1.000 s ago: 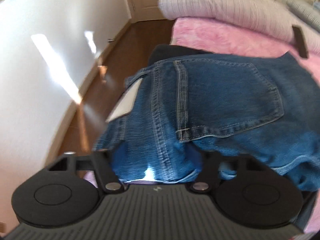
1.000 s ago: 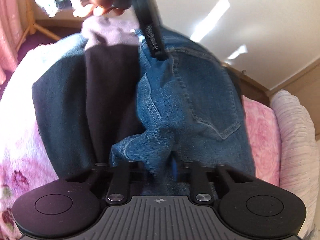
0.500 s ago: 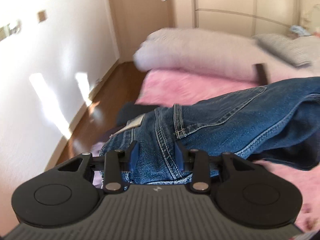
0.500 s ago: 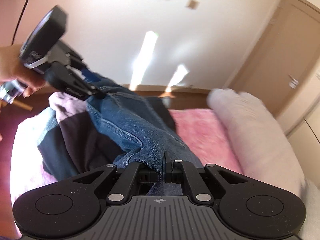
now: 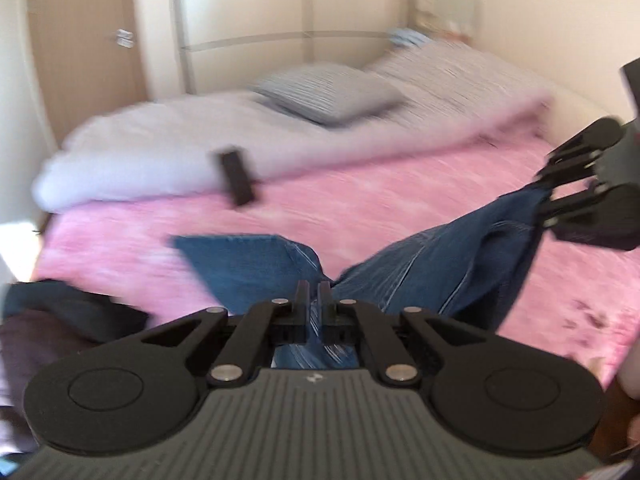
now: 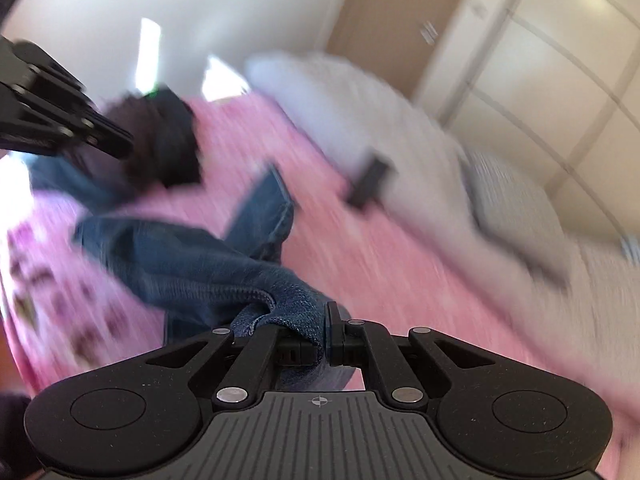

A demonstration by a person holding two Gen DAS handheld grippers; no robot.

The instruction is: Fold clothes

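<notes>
A pink blanket (image 5: pixel 360 200) covers the bed — grey pillow (image 5: pixel 328 92) near the wardrobe (image 5: pixel 280 12), a door (image 5: pixel 84 36) beside it.

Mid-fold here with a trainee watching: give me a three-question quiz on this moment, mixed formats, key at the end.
1. True or false: both grippers are shut on the jeans.
2. Multiple choice: the small dark flat object lies A) on the floor, B) on the bed where the pink blanket meets the pale duvet, C) in a gripper.
3. Fill in: the striped grey ____ rests on the duvet.

Key: 1 true: left gripper and right gripper each pinch denim. 2 B. 3 pillow.
</notes>
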